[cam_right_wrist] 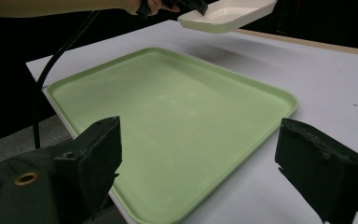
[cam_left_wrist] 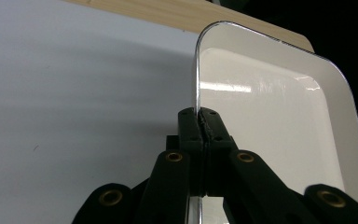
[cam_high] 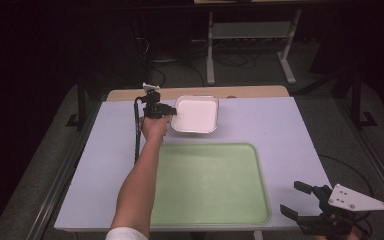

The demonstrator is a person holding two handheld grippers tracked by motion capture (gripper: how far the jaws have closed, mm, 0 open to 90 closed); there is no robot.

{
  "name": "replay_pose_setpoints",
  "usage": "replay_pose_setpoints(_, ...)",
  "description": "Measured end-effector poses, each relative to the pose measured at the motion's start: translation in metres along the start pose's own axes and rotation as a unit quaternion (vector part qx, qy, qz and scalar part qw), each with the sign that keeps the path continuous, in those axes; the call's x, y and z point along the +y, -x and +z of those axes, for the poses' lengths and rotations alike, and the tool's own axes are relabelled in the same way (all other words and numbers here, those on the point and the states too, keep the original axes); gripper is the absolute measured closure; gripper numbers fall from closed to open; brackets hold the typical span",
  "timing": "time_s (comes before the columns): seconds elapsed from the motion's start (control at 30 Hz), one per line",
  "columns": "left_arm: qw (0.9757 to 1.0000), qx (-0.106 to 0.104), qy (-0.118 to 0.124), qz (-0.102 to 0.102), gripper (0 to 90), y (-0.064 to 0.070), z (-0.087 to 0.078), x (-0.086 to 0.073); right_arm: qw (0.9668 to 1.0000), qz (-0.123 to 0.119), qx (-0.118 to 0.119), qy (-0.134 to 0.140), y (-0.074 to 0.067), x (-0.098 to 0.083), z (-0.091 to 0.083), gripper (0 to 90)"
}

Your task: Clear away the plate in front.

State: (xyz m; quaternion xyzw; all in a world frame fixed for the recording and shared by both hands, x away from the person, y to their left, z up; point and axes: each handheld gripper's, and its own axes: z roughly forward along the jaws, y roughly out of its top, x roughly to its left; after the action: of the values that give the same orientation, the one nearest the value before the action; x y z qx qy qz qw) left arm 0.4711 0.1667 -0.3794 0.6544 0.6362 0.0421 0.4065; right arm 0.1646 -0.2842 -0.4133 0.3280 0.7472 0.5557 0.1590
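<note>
White dish pinched at its left rim, raised off the bench.
Nothing inside it, glossy and bare; left gripper fingers closed tight on the rim. Green tray flat on the bench nearby, likewise bare. Right gripper fingers spread wide, holding nothing.

Dim room, table lit from above; glare streak on white dish, bg black.

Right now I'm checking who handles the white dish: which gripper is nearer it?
Left. The left gripper is clamped on the white dish rim; the right gripper sits open beside the green tray.
</note>
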Motion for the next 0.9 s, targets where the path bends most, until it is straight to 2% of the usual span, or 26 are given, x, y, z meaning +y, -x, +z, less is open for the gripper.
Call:
replay_pose_setpoints(0.2,0.9999,-0.003,0.014,-0.007,88.5,-0.002,-0.013,-0.001,1.0,0.0,0.001,0.0,-0.001,0.0,0.001,13.8)
replay_pose_setpoints(0.33,0.9999,-0.003,0.014,-0.005,88.5,-0.004,-0.02,-0.003,1.0,0.0,0.001,0.0,-0.001,0.0,0.001,13.8)
replay_pose_setpoints(0.43,0.9998,-0.013,0.013,-0.006,88.6,-0.006,-0.023,-0.008,1.0,0.0,0.001,0.0,-0.001,0.0,0.002,13.8)
replay_pose_setpoints(0.9,0.9996,-0.024,0.01,-0.005,88.5,-0.009,-0.037,-0.027,1.0,0.0,0.002,-0.003,-0.002,0.0,0.004,13.8)
